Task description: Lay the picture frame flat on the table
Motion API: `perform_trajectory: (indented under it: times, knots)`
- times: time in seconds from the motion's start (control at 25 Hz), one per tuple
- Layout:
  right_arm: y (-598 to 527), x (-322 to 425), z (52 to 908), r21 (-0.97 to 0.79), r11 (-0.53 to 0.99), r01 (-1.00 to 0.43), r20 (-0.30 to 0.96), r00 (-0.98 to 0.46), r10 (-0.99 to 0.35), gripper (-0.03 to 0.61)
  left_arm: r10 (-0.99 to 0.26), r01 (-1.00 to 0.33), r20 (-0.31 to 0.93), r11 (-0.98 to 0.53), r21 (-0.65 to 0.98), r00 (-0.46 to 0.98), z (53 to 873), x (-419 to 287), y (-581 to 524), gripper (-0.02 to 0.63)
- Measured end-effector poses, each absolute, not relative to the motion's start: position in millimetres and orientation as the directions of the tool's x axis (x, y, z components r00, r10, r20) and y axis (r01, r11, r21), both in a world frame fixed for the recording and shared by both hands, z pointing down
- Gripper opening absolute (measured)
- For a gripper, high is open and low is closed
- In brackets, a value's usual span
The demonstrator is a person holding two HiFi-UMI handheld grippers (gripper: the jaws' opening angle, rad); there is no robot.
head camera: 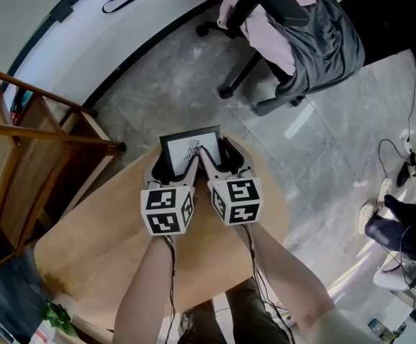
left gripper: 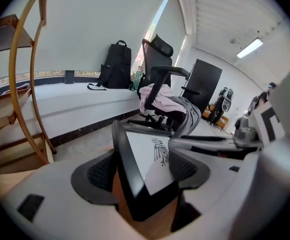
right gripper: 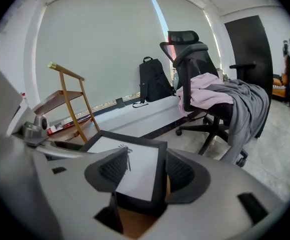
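A black picture frame [head camera: 190,147] with a white bird drawing lies leaned back near the far edge of the round wooden table [head camera: 86,249]. My left gripper [head camera: 175,162] straddles the frame's left border [left gripper: 127,174], one pad outside the edge and the other over the glass; its jaws stand wide and I see no pad pressing. The right gripper [head camera: 222,156] straddles the right border [right gripper: 157,179] the same way. A sliver of tabletop shows between that border and the outer pad [right gripper: 180,173].
An office chair [head camera: 293,27] draped with pink and grey clothes stands on the tiled floor beyond the table. A wooden shelf rack [head camera: 21,156] is at the left. A black backpack [left gripper: 117,66] sits on the window ledge. A person [head camera: 401,228] is at the right.
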State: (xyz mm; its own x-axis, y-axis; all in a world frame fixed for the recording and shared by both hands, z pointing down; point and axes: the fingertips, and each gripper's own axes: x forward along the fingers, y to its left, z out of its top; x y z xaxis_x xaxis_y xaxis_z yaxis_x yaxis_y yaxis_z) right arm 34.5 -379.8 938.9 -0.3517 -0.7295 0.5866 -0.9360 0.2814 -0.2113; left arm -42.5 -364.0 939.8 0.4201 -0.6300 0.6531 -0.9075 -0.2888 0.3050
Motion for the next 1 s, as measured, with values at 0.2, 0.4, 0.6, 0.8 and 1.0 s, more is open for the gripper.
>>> perform_trajectory:
  times: [0.2, 0.4, 0.6, 0.8, 1.0]
  knots:
    - [-381, 32, 940, -0.170, 0.317, -0.933, 0.594, -0.353, -0.722, 0.221, -0.585, -0.927, 0.723, -0.296, 0.230, 0.367, 950, -47, -369, 0.319]
    - [-381, 31, 941, -0.152, 0.335, -0.930, 0.589, -0.357, -0.725, 0.221, -0.570, -0.927, 0.743, -0.324, 0.188, 0.351, 955, -53, -365, 0.321]
    - [-382, 43, 931, -0.209, 0.291, -0.934, 0.570, -0.358, -0.740, 0.221, -0.585, -0.933, 0.734, -0.298, 0.204, 0.347, 947, -59, -362, 0.321]
    - [-379, 50, 907, -0.190, 0.302, -0.934, 0.568, -0.356, -0.742, 0.141, -0.575, -0.925, 0.736, -0.328, 0.191, 0.356, 924, -59, -358, 0.270]
    - [-370, 51, 860, -0.201, 0.305, -0.931, 0.544, -0.365, -0.756, 0.090, -0.613, -0.914, 0.696, -0.369, 0.166, 0.374, 871, -65, -360, 0.234]
